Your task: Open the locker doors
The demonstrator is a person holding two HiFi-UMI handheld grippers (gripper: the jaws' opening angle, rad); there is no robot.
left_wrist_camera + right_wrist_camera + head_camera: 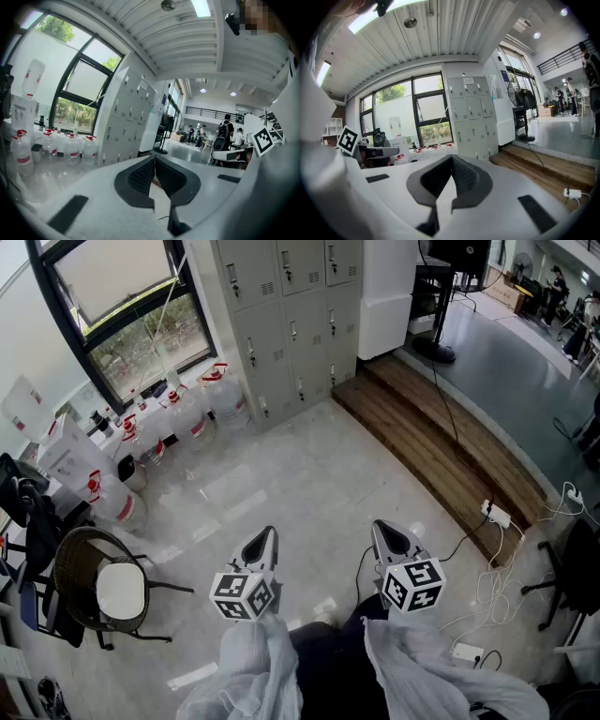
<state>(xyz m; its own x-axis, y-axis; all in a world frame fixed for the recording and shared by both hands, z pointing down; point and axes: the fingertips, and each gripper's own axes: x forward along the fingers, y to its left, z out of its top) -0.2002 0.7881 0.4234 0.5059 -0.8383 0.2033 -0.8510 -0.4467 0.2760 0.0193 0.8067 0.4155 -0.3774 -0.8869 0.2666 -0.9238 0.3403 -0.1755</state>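
Note:
A grey bank of lockers (286,315) stands against the far wall, all its small doors closed; it also shows in the left gripper view as the lockers (124,119) and in the right gripper view as the lockers (471,117). My left gripper (267,538) and right gripper (382,532) hang side by side over the floor, far from the lockers. Both are shut with nothing between the jaws, the left gripper (154,159) and right gripper (451,160) tips meeting.
Several water jugs (178,418) stand by the window left of the lockers. A wicker chair (98,592) is at the left. A wooden step (441,442) runs along the right, with a power strip and cables (497,517) beside it. People stand far off in the hall.

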